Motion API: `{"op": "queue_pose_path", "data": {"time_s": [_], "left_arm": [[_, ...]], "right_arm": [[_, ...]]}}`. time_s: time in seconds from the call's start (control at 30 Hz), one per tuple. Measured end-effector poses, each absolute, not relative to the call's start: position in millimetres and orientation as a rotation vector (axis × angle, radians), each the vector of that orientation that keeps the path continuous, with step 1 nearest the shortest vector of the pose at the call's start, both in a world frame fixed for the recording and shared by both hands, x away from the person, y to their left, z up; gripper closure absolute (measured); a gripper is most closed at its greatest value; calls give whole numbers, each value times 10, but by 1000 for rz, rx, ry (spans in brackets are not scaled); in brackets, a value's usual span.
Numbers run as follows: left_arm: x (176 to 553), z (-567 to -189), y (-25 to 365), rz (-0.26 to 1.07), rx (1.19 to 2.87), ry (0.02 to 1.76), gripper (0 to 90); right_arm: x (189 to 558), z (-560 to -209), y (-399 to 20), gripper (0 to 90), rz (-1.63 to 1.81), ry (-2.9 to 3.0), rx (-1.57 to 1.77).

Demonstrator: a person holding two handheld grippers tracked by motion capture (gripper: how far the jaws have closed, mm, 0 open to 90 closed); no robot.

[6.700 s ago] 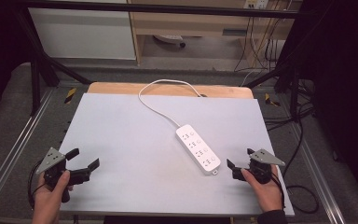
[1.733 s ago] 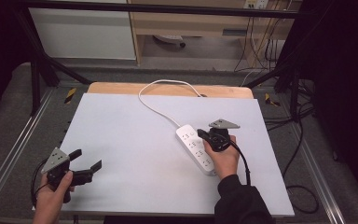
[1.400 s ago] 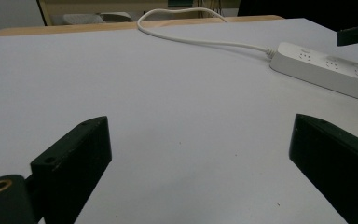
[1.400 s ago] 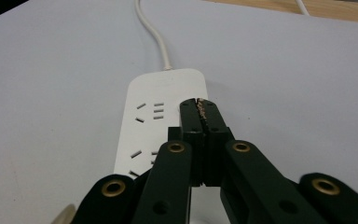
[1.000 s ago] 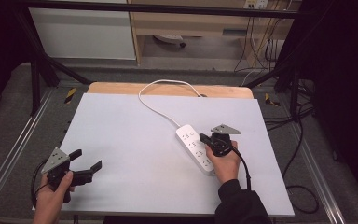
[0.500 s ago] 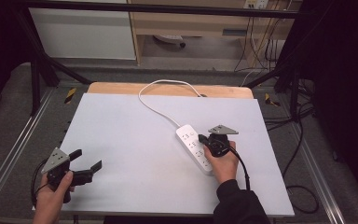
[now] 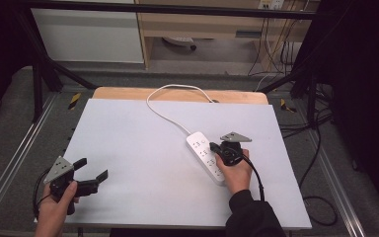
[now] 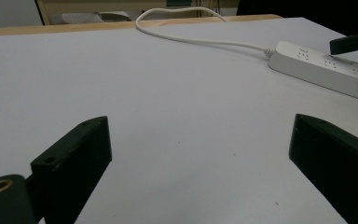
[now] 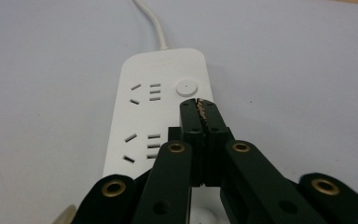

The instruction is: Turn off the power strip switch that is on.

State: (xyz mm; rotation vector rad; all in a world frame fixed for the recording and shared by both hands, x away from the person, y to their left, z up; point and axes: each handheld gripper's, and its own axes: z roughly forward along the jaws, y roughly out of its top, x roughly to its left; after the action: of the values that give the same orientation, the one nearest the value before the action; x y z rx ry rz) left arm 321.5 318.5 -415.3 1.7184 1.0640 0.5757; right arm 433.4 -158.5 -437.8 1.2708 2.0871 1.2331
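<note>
the right gripper (image 9: 198,103) is being held with its jaws pressed together, tips just short of the round button (image 9: 187,87) of the white power strip (image 7: 206,156), which is lying right of centre on the table (image 7: 138,148). the left gripper (image 7: 90,174) is being held wide apart near the table's left front corner.

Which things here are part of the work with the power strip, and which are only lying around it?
Part of the work:
- power strip, white, on the table
- its round button, just ahead of the closed jaw tips
- right gripper, shut, over the strip
- the strip's cable

Only lying about:
- left gripper, open, far from the strip
- cables on the floor
</note>
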Motion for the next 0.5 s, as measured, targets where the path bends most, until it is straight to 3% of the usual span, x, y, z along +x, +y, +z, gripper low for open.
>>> {"op": "queue_pose_path", "data": {"time_s": [0.5], "left_arm": [[3214,-4152,3186,574,1718,1065,55]], "right_arm": [[4334,-4391,-1559,900,1207,2096,1264]]}}
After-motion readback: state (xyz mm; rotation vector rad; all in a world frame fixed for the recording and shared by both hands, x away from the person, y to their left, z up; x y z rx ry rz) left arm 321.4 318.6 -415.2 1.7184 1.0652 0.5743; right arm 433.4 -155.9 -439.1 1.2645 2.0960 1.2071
